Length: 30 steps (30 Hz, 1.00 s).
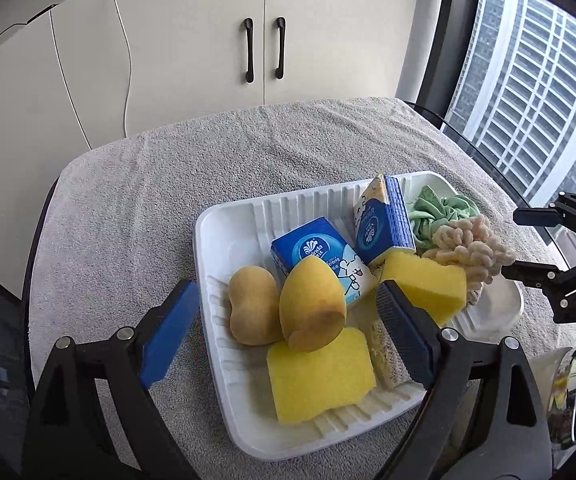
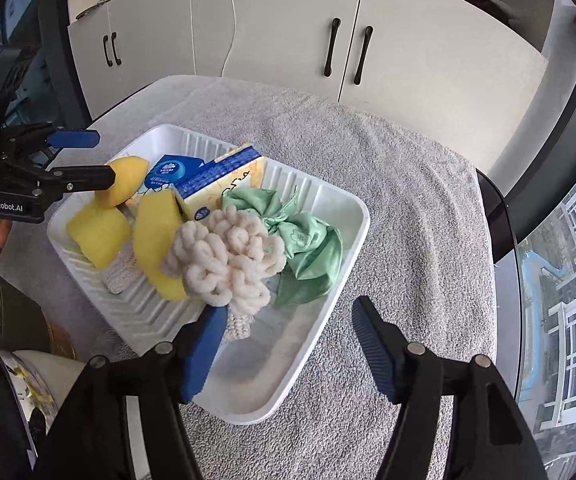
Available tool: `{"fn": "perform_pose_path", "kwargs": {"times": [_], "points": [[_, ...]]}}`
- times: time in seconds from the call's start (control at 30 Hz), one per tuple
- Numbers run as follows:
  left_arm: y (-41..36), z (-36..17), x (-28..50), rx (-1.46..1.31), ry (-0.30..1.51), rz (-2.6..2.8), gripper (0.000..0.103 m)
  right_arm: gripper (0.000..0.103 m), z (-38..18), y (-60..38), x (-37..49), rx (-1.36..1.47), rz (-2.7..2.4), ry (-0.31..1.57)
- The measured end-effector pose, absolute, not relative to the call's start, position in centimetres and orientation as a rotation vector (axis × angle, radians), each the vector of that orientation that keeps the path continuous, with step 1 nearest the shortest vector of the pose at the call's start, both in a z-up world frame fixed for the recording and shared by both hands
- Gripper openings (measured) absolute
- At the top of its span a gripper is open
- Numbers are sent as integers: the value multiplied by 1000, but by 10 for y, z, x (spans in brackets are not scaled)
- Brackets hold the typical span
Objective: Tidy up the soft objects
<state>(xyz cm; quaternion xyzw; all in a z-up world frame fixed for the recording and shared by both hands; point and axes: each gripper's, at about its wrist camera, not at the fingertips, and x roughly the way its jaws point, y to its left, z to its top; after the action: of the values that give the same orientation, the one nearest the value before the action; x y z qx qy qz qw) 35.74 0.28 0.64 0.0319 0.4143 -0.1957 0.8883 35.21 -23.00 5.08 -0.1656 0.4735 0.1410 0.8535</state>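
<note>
Both the left gripper (image 1: 288, 320) and right gripper (image 2: 288, 348) gape wide, seemingly gripping nothing, over the tray (image 1: 224, 224).

— Where would you say you're working here?

— You're in a home, high up in an apartment block. Look past the table: you face a run of plain cream cabinet doors (image 1: 264, 32) with slim black bar handles (image 1: 249, 50), the sort fitted in a flat.

— And the height?

— At your right, the dark-framed floor-length window (image 1: 527, 92) shows a tall grey tower outside, and in the right wrist view you look down on lower buildings.

— Anything else domestic?

— Your round glass-edged table is covered with a grey terry towel (image 1: 136, 184), and a ribbed white plastic tray (image 1: 224, 232) of household soft goods sits on it.
</note>
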Motion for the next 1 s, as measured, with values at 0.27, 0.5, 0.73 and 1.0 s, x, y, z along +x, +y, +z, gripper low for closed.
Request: {"fn": "perform_pose_path", "kwargs": {"times": [0.27, 0.5, 0.73, 1.0], "points": [[17, 34, 325, 64, 780, -348, 103, 74, 66, -246, 329, -333, 236, 964], [35, 65, 264, 23, 661, -246, 103, 82, 97, -274, 285, -211, 165, 882], [36, 77, 181, -29, 590, -218, 103, 89, 108, -280, 212, -147, 140, 826], [24, 66, 109, -58, 585, -231, 103, 90, 92, -278, 143, -61, 127, 827]]}}
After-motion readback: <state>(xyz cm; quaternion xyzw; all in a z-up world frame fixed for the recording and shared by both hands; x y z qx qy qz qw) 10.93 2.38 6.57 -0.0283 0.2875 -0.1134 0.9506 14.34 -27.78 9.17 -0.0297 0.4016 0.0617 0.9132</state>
